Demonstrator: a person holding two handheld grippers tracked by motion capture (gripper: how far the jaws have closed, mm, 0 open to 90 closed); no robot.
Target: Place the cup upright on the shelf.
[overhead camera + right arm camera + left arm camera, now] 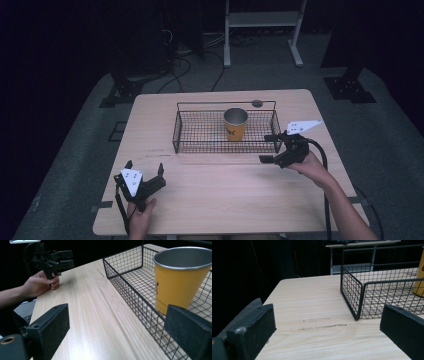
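A yellow cup [235, 124] with a metal inside stands upright in a black wire basket [176, 131] at the back middle of the wooden table [220, 195]. My left gripper [145, 166] rests open near the front left, well short of the basket, with nothing between its jaws. My right gripper [265, 148] hovers open just outside the basket's front right corner. In the right gripper view the cup [180, 280] stands close behind the basket wall [130, 297], between my spread fingers [50, 325]. The left gripper view shows the basket's near corner [358, 302] and the cup's edge [420, 277].
A small dark round spot [257, 103] sits on the table behind the basket. A white rack [262, 30] and black stands [122, 90] are on the floor beyond the table, with cables. The other hand and its gripper [53, 261] appear far off in the right gripper view.
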